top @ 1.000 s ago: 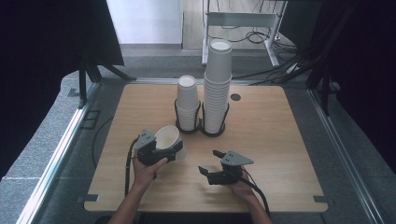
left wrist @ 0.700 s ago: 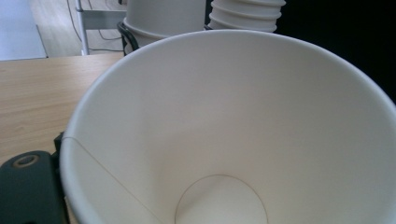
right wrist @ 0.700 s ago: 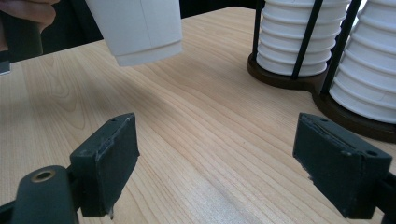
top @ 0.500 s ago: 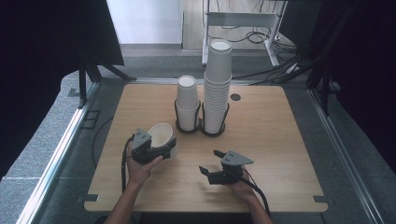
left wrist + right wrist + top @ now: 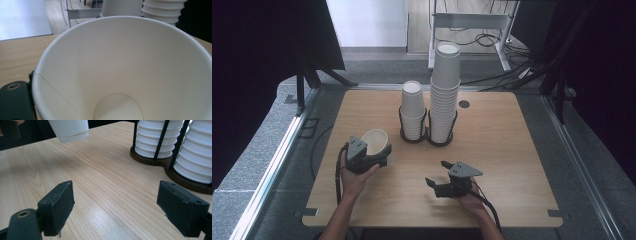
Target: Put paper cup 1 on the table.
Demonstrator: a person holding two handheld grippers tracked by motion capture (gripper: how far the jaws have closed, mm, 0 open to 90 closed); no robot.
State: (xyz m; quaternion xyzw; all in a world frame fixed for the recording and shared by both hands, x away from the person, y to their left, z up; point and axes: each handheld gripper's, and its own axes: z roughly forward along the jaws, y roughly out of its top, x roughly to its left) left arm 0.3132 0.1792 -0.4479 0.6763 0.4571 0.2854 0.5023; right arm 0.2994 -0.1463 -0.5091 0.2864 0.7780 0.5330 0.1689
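1. The paper cup (image 5: 375, 142) is smooth, white and tapered, with a faint side seam and a round flat base visible inside from the left gripper view.
2. It sits in the left gripper (image 5: 371, 156) above the table's (image 5: 512, 150) left front area — jaws closed on its wall.
3. Its long axis tilts; the open mouth faces up and toward the person.
4. The right gripper (image 5: 438, 176) hovers low over pale wood grain, black jaws wide apart with nothing between them.
5. No writing is readable on the cup.
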